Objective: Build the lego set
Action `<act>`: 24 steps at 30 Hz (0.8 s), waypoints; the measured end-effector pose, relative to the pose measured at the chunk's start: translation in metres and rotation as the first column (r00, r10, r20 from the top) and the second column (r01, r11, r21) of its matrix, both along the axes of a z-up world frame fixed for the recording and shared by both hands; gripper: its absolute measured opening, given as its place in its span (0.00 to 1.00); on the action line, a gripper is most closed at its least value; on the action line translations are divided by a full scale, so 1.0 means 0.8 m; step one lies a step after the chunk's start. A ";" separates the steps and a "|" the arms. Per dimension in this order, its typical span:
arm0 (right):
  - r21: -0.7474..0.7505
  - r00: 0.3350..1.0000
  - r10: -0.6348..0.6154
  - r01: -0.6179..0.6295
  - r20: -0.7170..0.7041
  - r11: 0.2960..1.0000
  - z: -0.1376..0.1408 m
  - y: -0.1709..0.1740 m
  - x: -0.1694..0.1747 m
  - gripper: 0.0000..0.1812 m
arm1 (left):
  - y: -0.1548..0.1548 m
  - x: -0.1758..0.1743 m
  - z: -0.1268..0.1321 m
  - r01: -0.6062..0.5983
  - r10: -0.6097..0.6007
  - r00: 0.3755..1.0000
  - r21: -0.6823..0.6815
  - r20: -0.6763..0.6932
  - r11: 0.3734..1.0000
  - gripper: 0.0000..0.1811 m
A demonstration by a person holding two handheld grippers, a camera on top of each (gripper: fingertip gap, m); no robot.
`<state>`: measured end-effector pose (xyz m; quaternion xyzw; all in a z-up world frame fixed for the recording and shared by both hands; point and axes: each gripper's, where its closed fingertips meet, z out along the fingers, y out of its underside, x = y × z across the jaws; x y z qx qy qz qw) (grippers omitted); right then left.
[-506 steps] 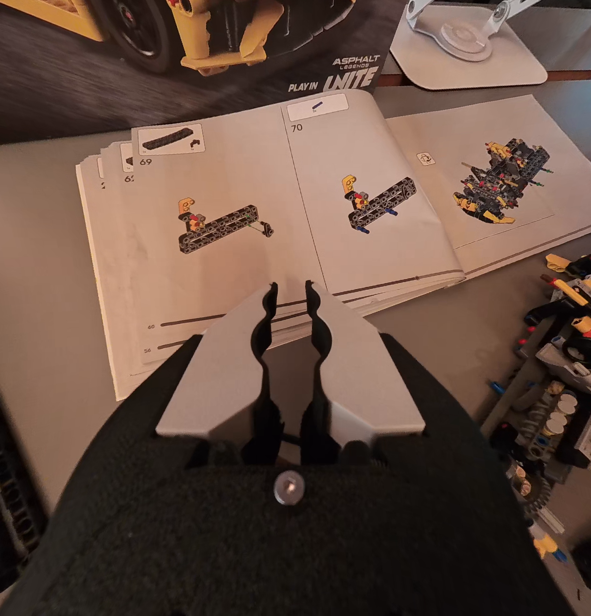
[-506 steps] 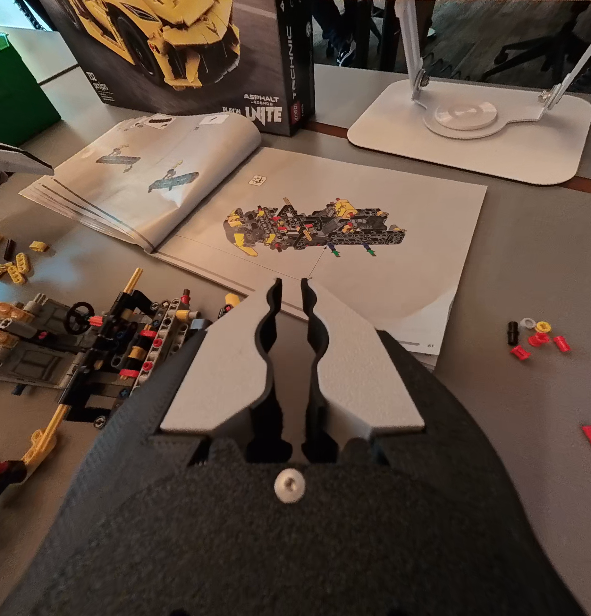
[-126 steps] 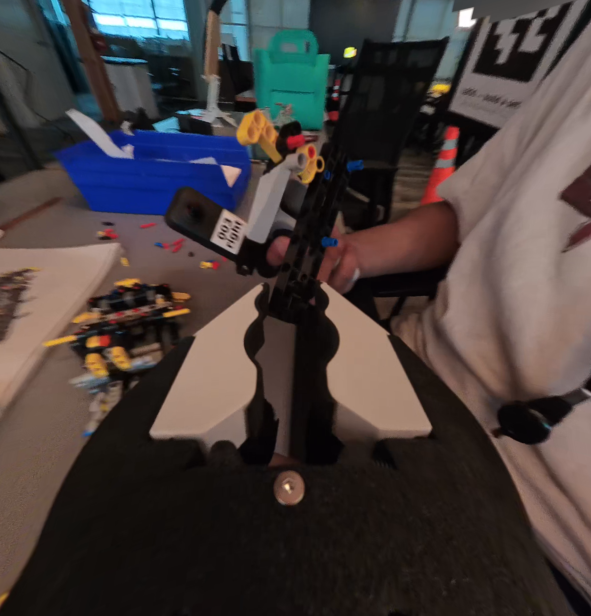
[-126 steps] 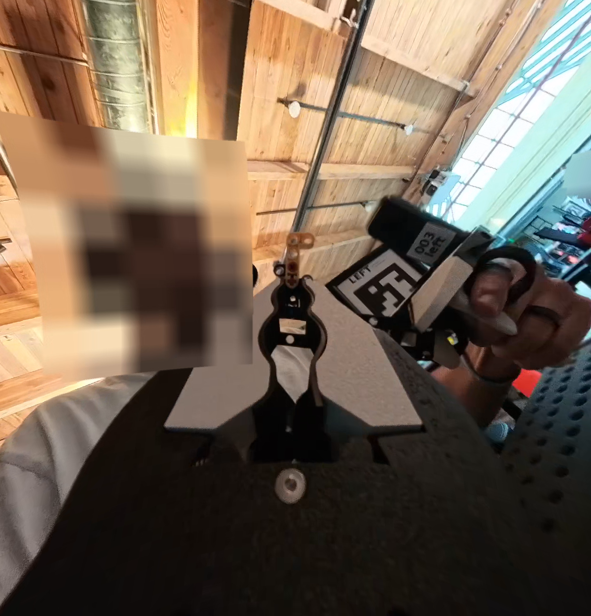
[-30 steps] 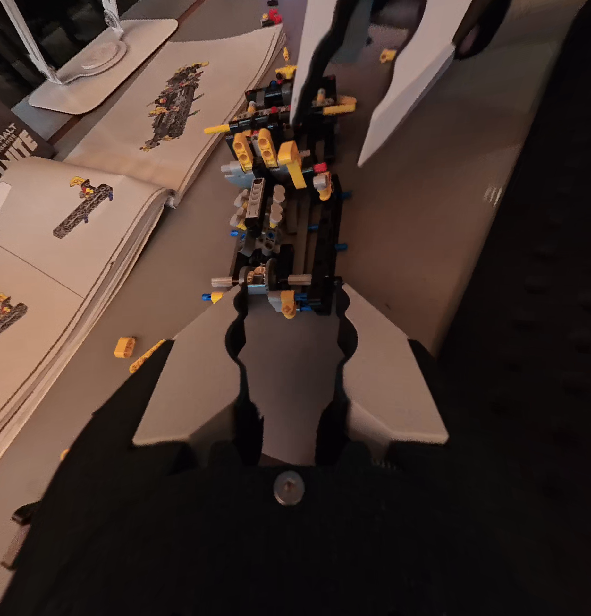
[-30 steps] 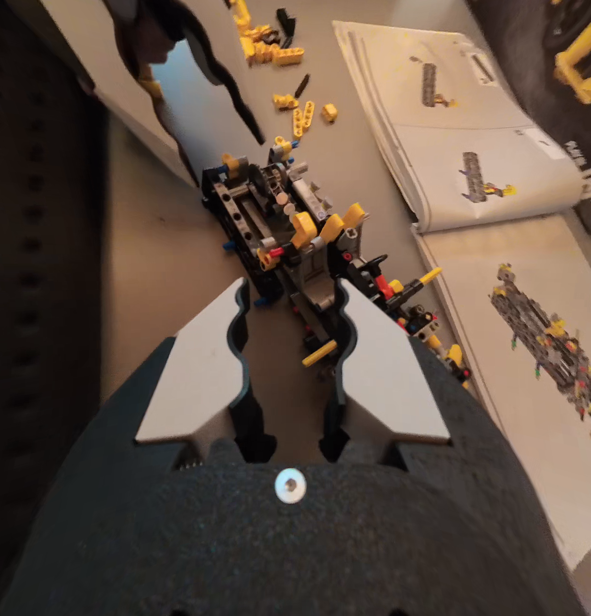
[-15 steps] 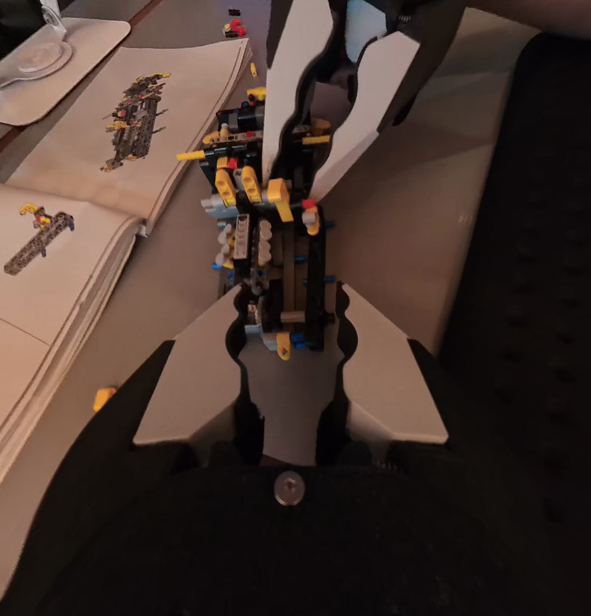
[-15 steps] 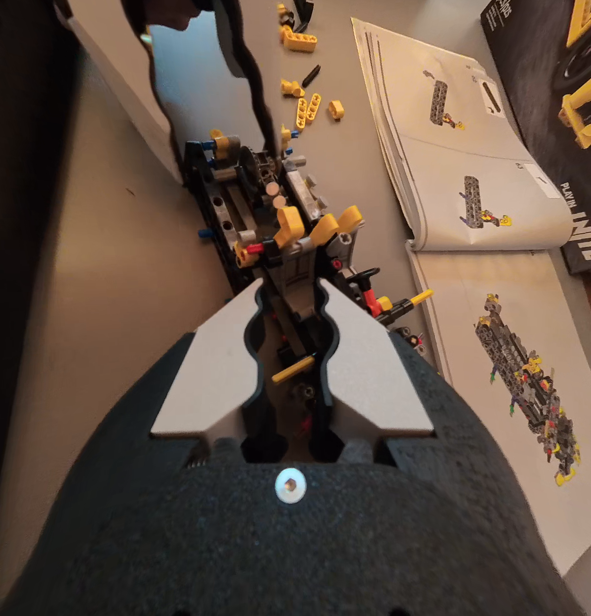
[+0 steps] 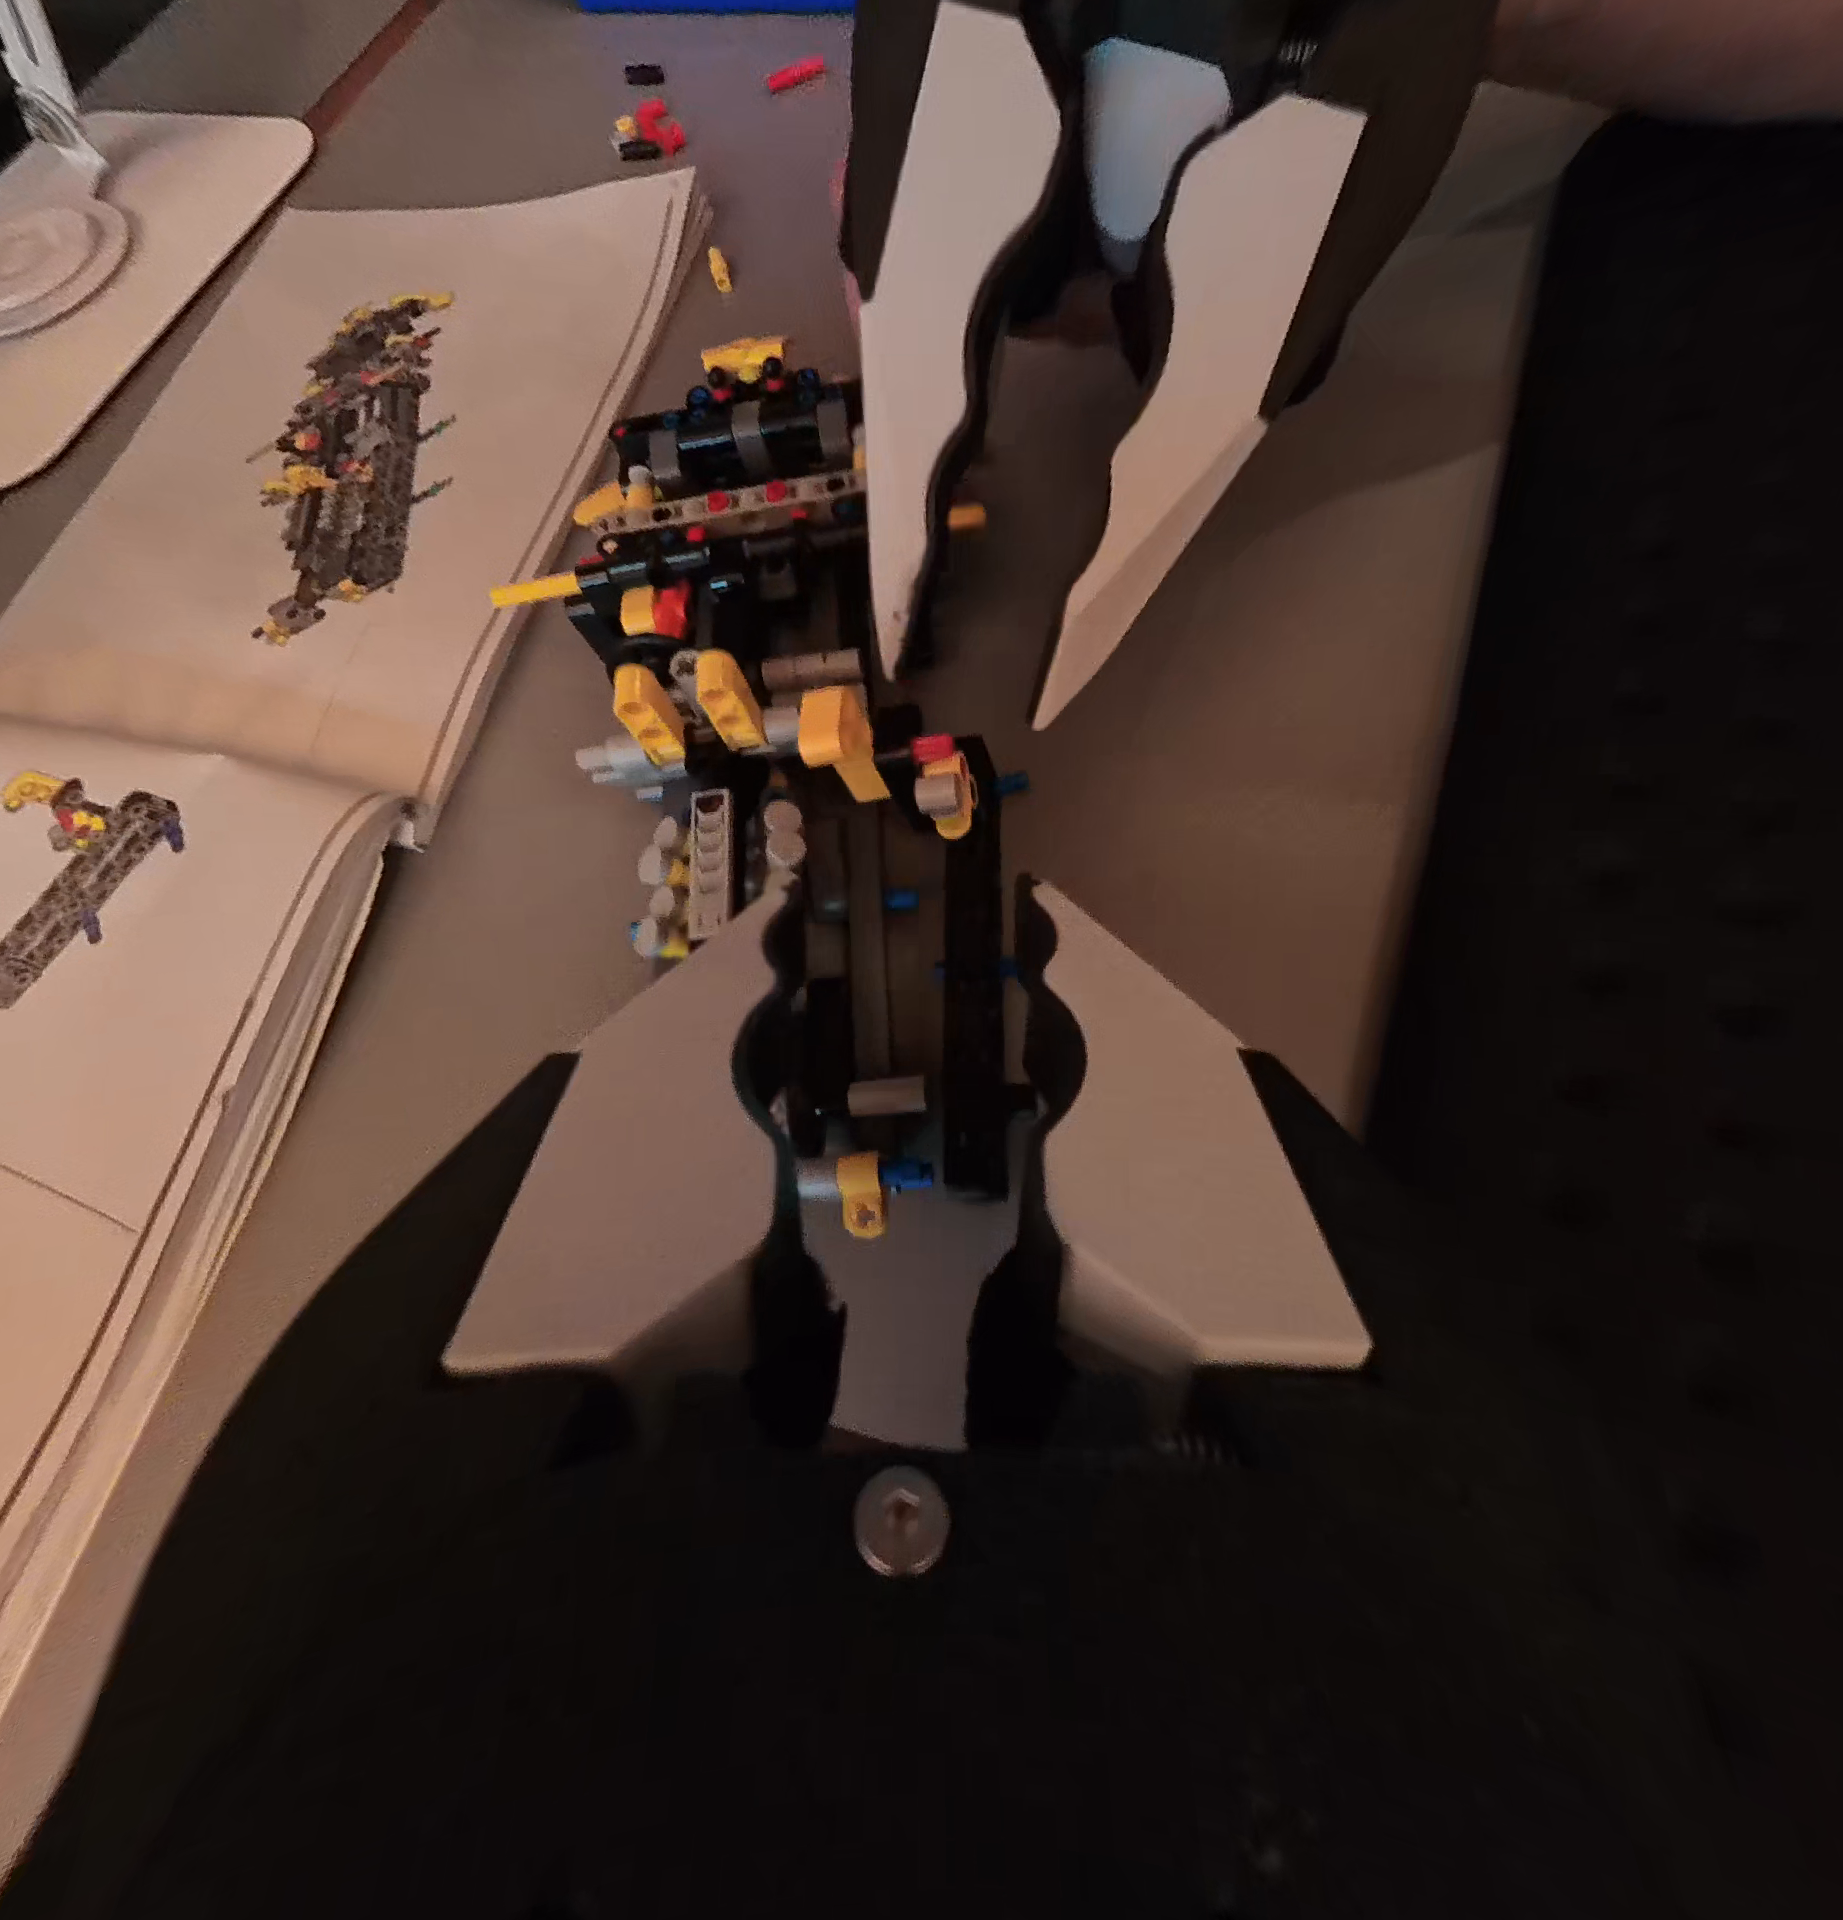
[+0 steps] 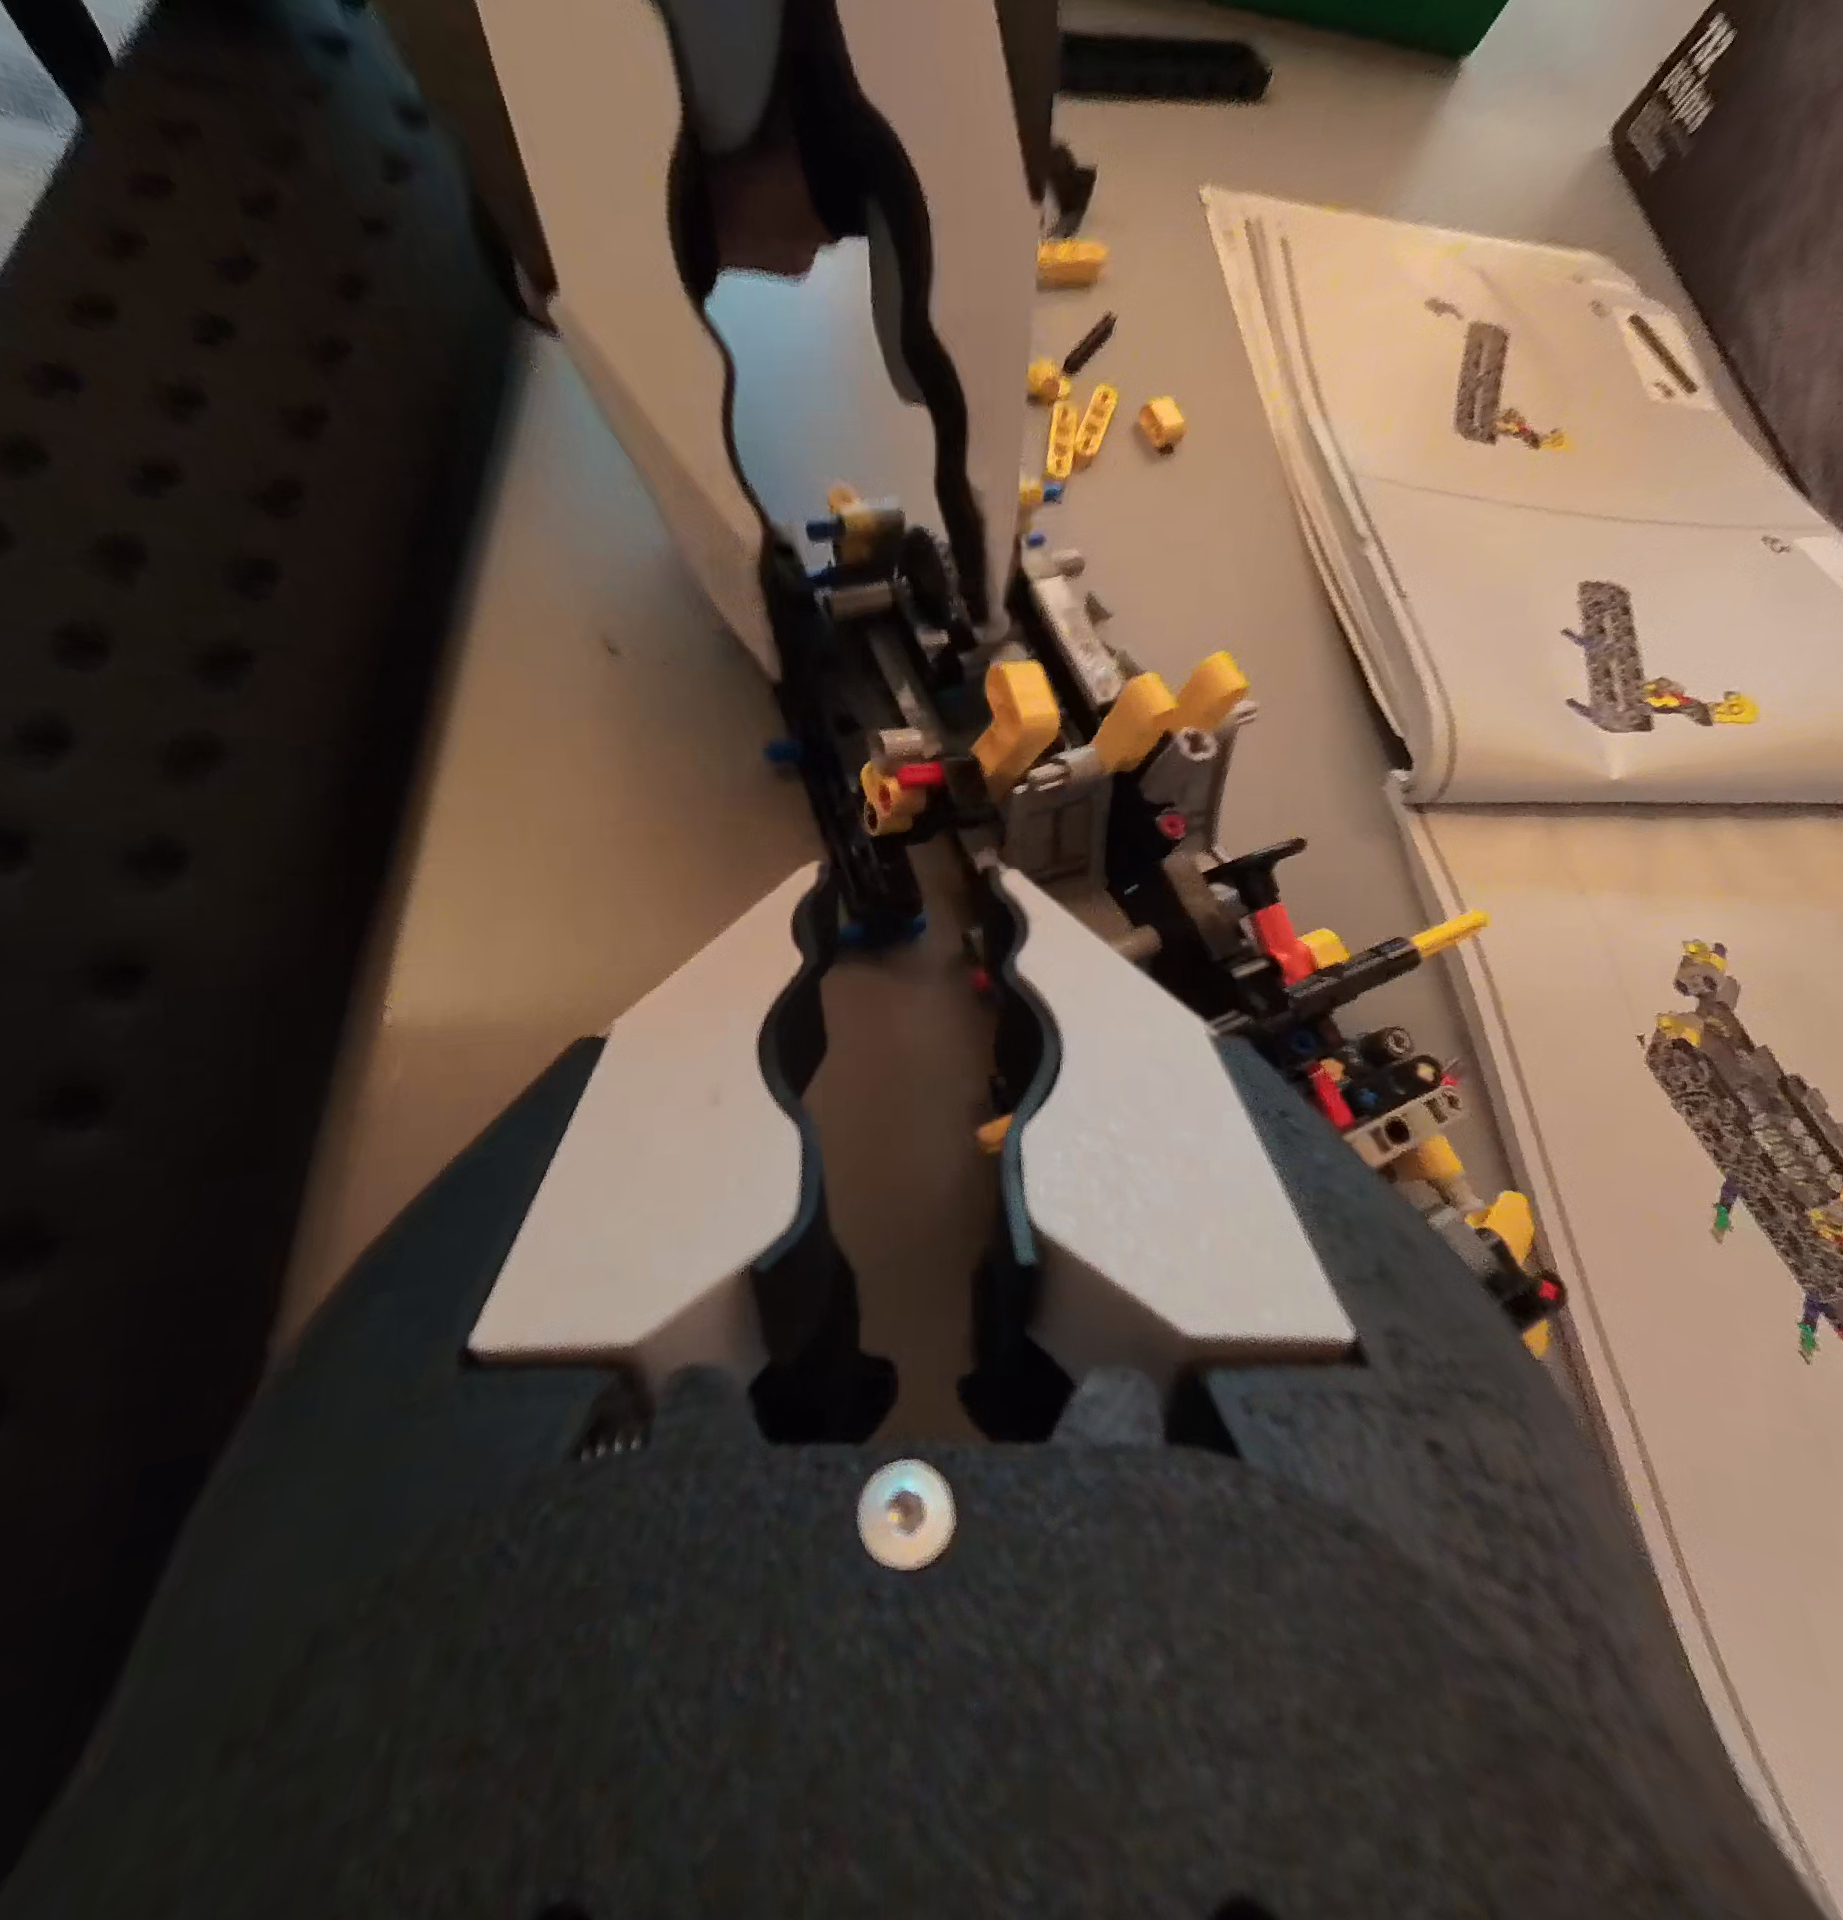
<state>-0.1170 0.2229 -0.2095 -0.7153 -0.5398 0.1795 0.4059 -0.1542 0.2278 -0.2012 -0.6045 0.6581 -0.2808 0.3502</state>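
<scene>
Black-and-yellow lego chassis assembly (image 9: 792, 748) lies lengthwise on grey tabletop (image 9: 543, 935), beside open paper instruction booklet (image 9: 169, 935). I have left gripper (image 9: 901, 904) straddling its rear end, jaws spread, contact unclear. My right gripper (image 10: 909, 883) meets opposite end, jaws parted, nothing pinched. Loose yellow pieces (image 10: 1083, 416) lie nearby.
</scene>
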 end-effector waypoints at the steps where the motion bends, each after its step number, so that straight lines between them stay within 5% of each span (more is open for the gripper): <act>1: 0.001 0.999 0.003 -0.003 0.033 1.000 -0.008 0.000 -0.001 0.15 | -0.002 -0.003 -0.002 0.002 -0.002 1.000 -0.010 -0.005 1.000 0.20; 9: 0.183 0.989 -0.040 0.014 0.139 0.983 -0.002 0.012 0.002 0.09 | -0.011 -0.008 -0.035 0.037 -0.032 0.991 0.033 -0.126 0.999 0.16; 16: 0.147 0.997 -0.034 0.023 0.076 0.989 -0.004 0.006 0.000 0.07 | -0.005 -0.008 -0.041 0.061 -0.048 0.984 0.067 -0.172 0.996 0.06; 24: 0.086 0.997 -0.036 0.042 -0.071 0.995 0.014 0.005 -0.004 0.05 | -0.004 -0.007 -0.041 0.067 -0.054 0.985 0.077 -0.161 0.995 0.05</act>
